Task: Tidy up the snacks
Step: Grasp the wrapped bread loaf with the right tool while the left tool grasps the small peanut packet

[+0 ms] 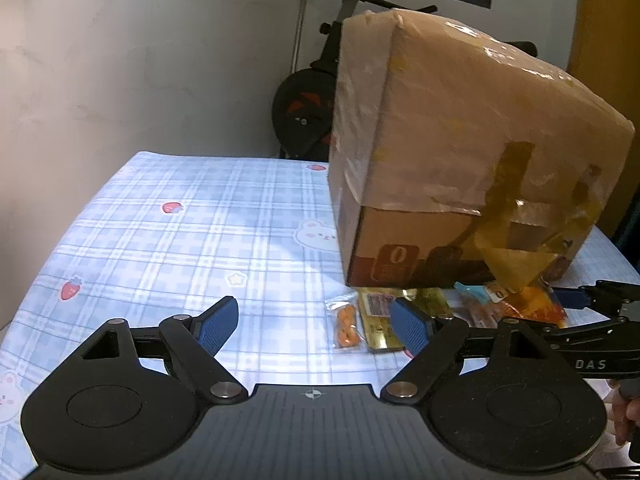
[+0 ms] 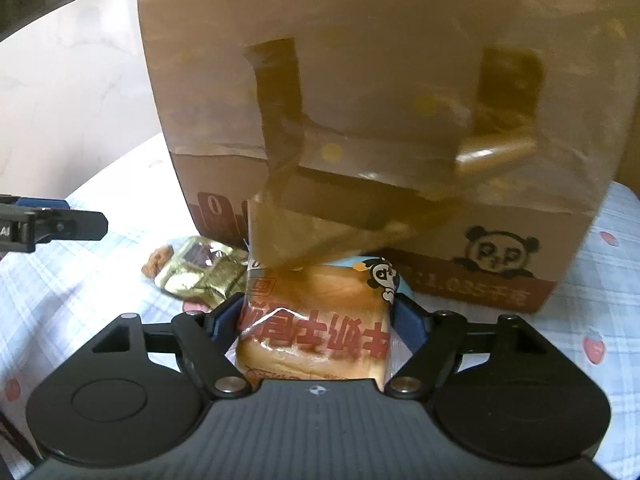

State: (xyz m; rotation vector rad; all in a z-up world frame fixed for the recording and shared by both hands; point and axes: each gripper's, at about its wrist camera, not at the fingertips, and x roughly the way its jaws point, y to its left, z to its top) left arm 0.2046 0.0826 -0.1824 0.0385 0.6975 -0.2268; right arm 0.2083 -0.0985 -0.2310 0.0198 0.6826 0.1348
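Observation:
A taped cardboard box (image 1: 452,152) stands on the table; it also fills the right wrist view (image 2: 384,92). Small snack packets lie at its base: an orange snack packet (image 1: 346,325), gold packets (image 1: 380,320) (image 2: 204,270) and a wrapped bread (image 1: 532,304). My right gripper (image 2: 318,320) is shut on the wrapped bread (image 2: 316,320), a clear bag with red lettering, just in front of the box. My left gripper (image 1: 316,322) is open and empty above the tablecloth, left of the snack packets.
The table wears a blue checked cloth (image 1: 180,232) with strawberry and bunny prints. A white wall (image 1: 140,60) stands behind. An exercise bike (image 1: 308,112) stands behind the table's far edge. A brown snack (image 2: 160,260) lies left of the gold packets.

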